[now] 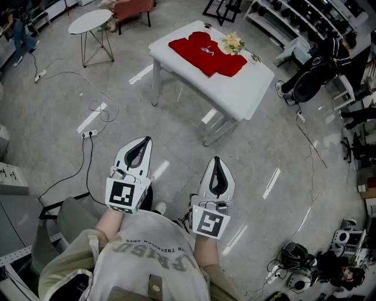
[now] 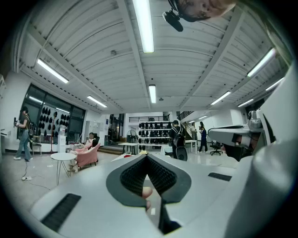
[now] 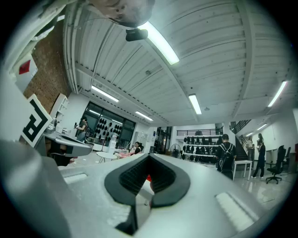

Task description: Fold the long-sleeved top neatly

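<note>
A red long-sleeved top [image 1: 207, 53] lies spread on a white table [image 1: 244, 88] at the far middle of the head view. A small bunch of pale flowers [image 1: 232, 42] rests beside it on the table. Both grippers are held near the person's body, well short of the table and pointing level toward it. The left gripper [image 1: 144, 140] is shut with nothing in it. The right gripper [image 1: 216, 159] is shut and empty too. In the right gripper view a sliver of the red top [image 3: 148, 177] shows through the gap behind the closed tips [image 3: 149, 155].
A small round white side table [image 1: 90, 22] and a pink armchair [image 1: 133, 8] stand far left. Cables [image 1: 94, 111] and a power strip trail over the grey floor. Office chairs [image 1: 314, 76] and shelving sit far right, with cable bundles [image 1: 294, 258] near right. People stand in the background.
</note>
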### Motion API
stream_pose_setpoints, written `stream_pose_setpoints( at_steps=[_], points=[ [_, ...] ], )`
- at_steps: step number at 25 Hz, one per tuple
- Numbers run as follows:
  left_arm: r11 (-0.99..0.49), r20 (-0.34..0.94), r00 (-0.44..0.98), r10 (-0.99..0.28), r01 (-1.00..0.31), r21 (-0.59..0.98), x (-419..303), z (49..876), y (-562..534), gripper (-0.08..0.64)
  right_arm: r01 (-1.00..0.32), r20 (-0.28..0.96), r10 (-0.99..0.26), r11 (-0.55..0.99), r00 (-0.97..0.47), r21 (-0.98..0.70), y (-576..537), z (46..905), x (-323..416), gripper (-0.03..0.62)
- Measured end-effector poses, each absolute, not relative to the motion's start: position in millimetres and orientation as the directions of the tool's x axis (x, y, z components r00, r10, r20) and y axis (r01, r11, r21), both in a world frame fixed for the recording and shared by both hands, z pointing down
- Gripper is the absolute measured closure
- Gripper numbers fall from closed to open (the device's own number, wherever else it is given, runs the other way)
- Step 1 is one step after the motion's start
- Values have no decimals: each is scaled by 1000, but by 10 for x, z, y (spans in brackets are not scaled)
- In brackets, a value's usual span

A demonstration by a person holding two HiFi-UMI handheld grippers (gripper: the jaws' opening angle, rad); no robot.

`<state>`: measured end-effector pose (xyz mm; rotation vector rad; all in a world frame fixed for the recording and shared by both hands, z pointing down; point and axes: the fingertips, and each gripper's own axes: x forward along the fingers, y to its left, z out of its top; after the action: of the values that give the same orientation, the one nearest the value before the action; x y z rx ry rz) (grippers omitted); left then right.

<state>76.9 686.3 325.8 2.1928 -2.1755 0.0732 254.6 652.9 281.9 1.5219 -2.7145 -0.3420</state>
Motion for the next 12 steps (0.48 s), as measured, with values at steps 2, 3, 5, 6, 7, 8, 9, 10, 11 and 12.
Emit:
stream_pose_setpoints(
  at_steps=[2,3,5,6,7,8,9,10,11,12],
  points=[
    [-5,77,5,-997,-1000,4,745,3273,6845,548,-832,-118,-830,520,-546,194,6532,2835,2520,592],
    [-4,80,5,-997,-1000,5,735,3281,6831,548,-832,-127,-827,523,-548,185,6522,2827,2505,592],
    [-4,81,5,-997,-1000,5,720,3290,6789,548,-844,-147,-832,519,-535,137,6472,2776,2471,592],
    [-6,80,6,-997,-1000,5,714,3294,6762,548,-849,-153,-835,516,-529,116,6441,2757,2454,592],
    [-9,78,9,-997,-1000,7,707,3300,6733,548,-851,-155,-837,515,-525,107,6410,2752,2439,592],
    [-12,77,13,-997,-1000,7,696,3306,6703,548,-851,-155,-837,514,-525,106,6380,2753,2423,592],
    [-13,79,14,-997,-1000,5,677,3307,6671,548,-851,-154,-837,514,-525,107,6349,2757,2405,592],
    [-11,84,12,-996,-1000,2,650,3305,6637,548,-851,-153,-837,514,-525,109,6315,2762,2384,592],
    [-10,85,10,-996,-1000,1,622,3307,6598,548,-851,-152,-837,514,-525,111,6278,2766,2362,592],
    [-11,84,11,-996,-1000,3,595,3312,6554,548,-851,-151,-838,512,-524,112,6236,2770,2337,592]
  ],
)
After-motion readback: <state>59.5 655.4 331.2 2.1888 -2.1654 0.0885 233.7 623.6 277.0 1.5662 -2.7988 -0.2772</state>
